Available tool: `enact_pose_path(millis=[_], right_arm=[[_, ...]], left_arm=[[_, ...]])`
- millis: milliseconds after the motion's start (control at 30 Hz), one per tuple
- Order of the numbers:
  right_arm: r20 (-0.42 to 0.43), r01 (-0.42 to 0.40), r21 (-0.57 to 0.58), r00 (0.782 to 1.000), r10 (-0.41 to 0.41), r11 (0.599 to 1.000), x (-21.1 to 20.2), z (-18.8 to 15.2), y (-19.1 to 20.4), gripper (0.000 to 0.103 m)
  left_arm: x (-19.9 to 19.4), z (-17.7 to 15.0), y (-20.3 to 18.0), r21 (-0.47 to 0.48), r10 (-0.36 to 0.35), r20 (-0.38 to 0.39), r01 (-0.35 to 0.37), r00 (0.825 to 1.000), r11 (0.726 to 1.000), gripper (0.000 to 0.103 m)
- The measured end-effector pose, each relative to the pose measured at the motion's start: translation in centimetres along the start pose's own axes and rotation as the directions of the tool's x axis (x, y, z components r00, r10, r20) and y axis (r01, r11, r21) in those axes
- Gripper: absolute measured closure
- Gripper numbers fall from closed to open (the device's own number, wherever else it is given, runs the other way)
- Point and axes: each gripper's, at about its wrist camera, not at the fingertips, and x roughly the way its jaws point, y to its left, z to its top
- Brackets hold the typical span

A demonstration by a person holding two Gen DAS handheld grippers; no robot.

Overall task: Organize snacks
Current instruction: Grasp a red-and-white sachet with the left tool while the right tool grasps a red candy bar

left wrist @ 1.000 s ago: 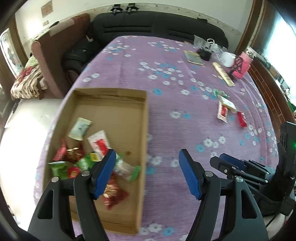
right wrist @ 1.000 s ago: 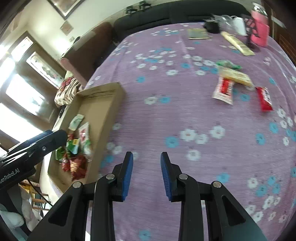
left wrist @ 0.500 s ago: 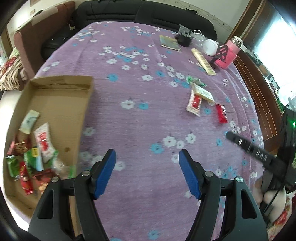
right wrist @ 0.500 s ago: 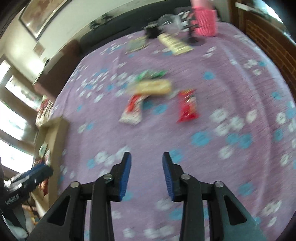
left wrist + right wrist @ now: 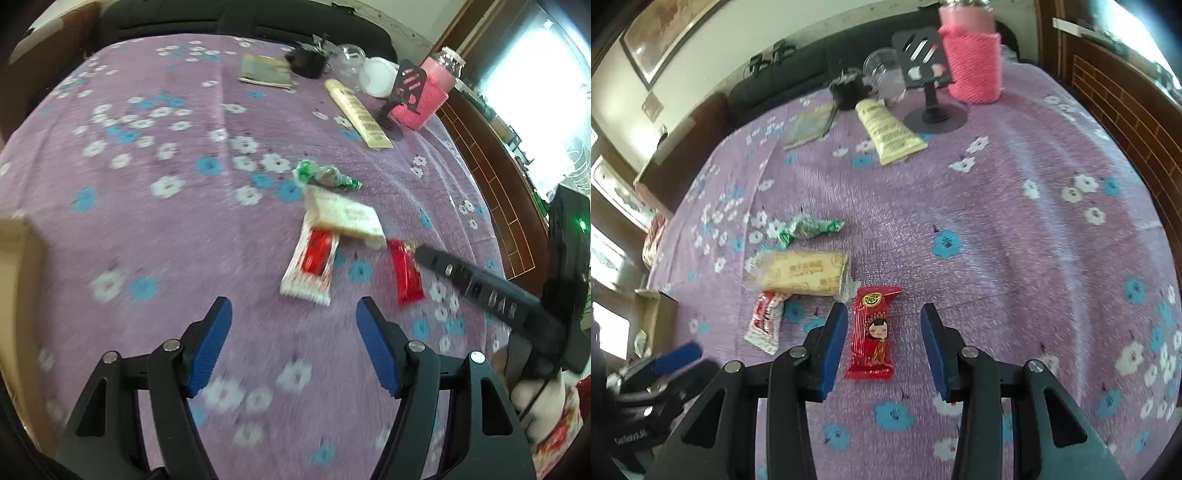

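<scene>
A purple flowered cloth [image 5: 997,221] covers the bench; right tool [image 5: 882,347] gapes wide astride the red snack [image 5: 873,332]; left tool [image 5: 293,347] hangs wide, empty.

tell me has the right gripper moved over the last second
Yes. The right gripper has travelled away from the cardboard box and across the purple tablecloth; it now straddles the red snack packet, jaws open.
</scene>
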Motion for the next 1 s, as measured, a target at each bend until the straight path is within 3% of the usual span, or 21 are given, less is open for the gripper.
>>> enact_pose_path(millis=[200,367,567,733,1000], right_arm=[[-0.014,-0.001,-0.027,1.0,0.001,1.0,1.3,-0.1,0.1,0.062],[-0.001,0.023,-0.062,1.0,-0.023,0.998,1.5,0.1,0.6,0.062],[0.02,0.065,-0.093,0.998,-0.064,0.993,1.7,-0.1,1.2,0.064],[0.021,0.075,-0.093,0.997,-0.073,0.993,1.8,-0.1,1.1,0.083],[0.013,0.051,-0.069,0.999,-0.05,0.996,0.5,-1.0,1.1,0.084]], left_arm=[[2.8,1.7,-1.0,0.065,0.017,-0.012,-0.016,1.0,0.998,0.041],[3.8,2.6,-1.7,0.089,0.01,-0.005,-0.01,1.0,0.996,0.058],[4.3,1.9,-3.5,0.191,0.077,0.027,-0.081,0.997,0.978,0.072],[4.3,1.8,-3.8,0.192,0.054,0.018,-0.056,0.998,0.98,0.076],[1.7,0.9,-2.6,0.151,0.027,0.036,-0.032,0.999,0.988,0.077]])
